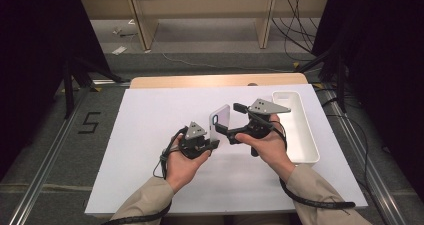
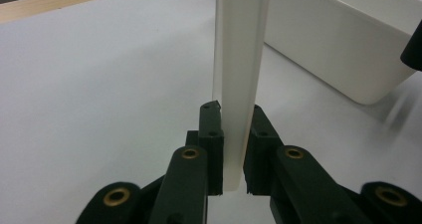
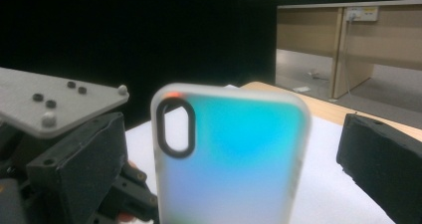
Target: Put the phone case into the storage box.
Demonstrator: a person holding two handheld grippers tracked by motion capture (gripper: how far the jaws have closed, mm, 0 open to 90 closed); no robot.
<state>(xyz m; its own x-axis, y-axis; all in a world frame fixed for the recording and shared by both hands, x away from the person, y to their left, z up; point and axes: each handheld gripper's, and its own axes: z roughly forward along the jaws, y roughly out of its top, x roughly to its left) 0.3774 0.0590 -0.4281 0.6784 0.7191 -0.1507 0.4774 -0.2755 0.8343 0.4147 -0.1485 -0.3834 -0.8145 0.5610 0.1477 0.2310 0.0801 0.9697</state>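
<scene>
Phone case [image 1: 220, 121], upright, clamped in my left tool [image 2: 232, 149]; right tool [image 1: 231, 120] wide beside it; next, likely transfer to tray [image 1: 303, 135].

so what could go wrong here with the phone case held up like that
1. The left gripper pinches only the bottom edge of the translucent white phone case with the black-ringed camera cutout, which stands upright above the white table sheet; it could pivot or slip out.
2. The right gripper is open around the case; closing off-centre might twist it loose.
3. If dropped, it may miss the long white plastic bin.
</scene>
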